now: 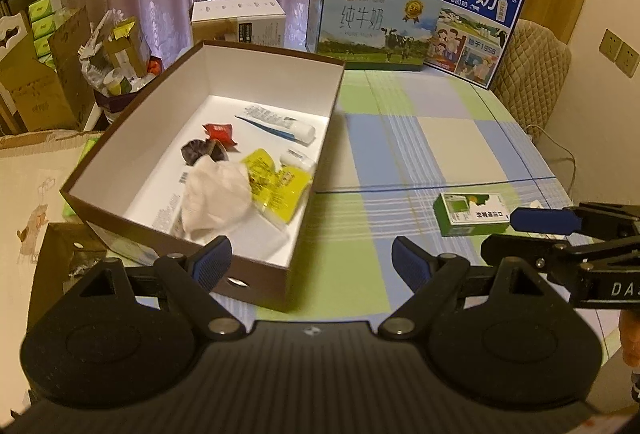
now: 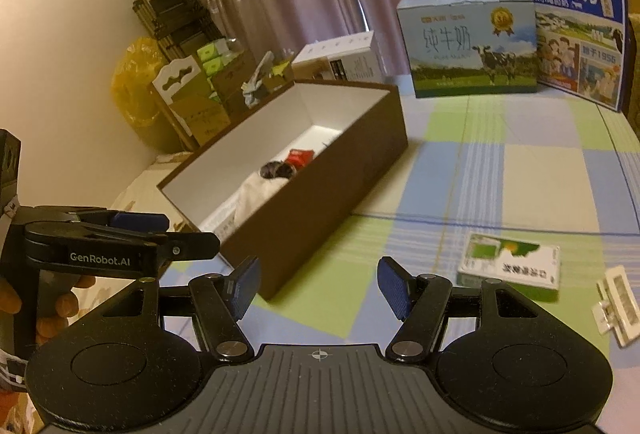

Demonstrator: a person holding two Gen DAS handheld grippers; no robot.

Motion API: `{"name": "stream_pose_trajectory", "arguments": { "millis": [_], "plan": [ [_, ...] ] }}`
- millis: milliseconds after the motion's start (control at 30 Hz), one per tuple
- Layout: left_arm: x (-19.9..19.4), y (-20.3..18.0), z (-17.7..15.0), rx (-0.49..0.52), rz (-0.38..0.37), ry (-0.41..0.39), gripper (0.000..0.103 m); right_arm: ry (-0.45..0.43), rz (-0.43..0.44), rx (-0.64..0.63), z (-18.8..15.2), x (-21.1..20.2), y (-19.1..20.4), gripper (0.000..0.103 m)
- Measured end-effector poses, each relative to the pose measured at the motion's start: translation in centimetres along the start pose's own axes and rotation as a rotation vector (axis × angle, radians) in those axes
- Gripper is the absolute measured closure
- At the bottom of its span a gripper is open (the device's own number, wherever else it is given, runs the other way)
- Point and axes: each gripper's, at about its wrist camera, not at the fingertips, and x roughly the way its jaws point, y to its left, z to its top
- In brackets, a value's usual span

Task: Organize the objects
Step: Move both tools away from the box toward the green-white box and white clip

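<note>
picking up the last loose items beside the box

the open brown cardboard box with white inside [image 1: 256, 276] sits on the blue, green and cream checked tablecloth [image 1: 440, 138] and serves as the landmark here. inside it lie a crumpled white tissue [image 1: 216, 194], a yellow printed sachet [image 1: 276, 182], a white tube with blue print [image 1: 280, 124], a red wrapped sweet [image 1: 219, 132] and a dark crinkled wrapper [image 1: 200, 152].

the small green and white carton [image 2: 510, 266] lies flat on the cloth to the right of the box, well apart from its wall. a small white tag-like piece [image 2: 614, 304] lies further right of the box, past the carton; what it is cannot be told.

the left gripper [image 1: 312, 260] hangs over the box's near right corner, fingers apart with nothing between them. the right gripper [image 2: 318, 284] points at the cloth just right of the box, fingers also apart and empty, the carton off to its right.

judging from this, the carton is the next thing to collect. the right gripper is the nearer one: swing it right of the box, line the pads with the carton's narrow sides, come down until the pads straddle it, then close squarely so it does not tip. lift clear of the box wall before carrying over, and keep the left gripper out of the path.
</note>
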Motion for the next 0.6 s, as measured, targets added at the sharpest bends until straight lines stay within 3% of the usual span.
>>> {"name": "stream_pose_trajectory", "arguments": {
  "millis": [600],
  "plan": [
    [1.3,-6.7,-3.1,-0.036,0.021,0.057,0.018,0.065,-0.005,0.011,-3.1,-3.8,-6.2,0.041]
  ]
}}
